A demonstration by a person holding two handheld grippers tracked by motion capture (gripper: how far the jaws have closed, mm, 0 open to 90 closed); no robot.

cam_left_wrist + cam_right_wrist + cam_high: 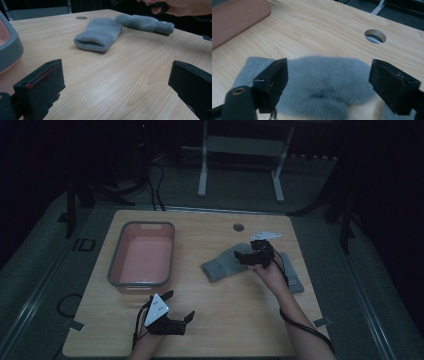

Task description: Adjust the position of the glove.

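Note:
Two grey knitted mittens lie on the right half of the wooden table (225, 310). One mitten (222, 265) (97, 35) points its cuff toward the table's middle. The other mitten (294, 279) (146, 23) lies behind it, partly hidden under the person's hand. My right gripper (241, 256) (328, 75) hovers open just over the first mitten (324, 82), one jaw on either side of its fuzzy body. My left gripper (180, 306) (116, 75) is open and holds nothing, low over bare wood near the table's front edge.
A pink bin with a grey rim (141, 254) (10, 47) stands on the left half of the table; its side shows as the bin (237, 17). A round cable hole (238, 227) (375, 36) sits near the far edge. A desk frame (240, 160) stands beyond the table.

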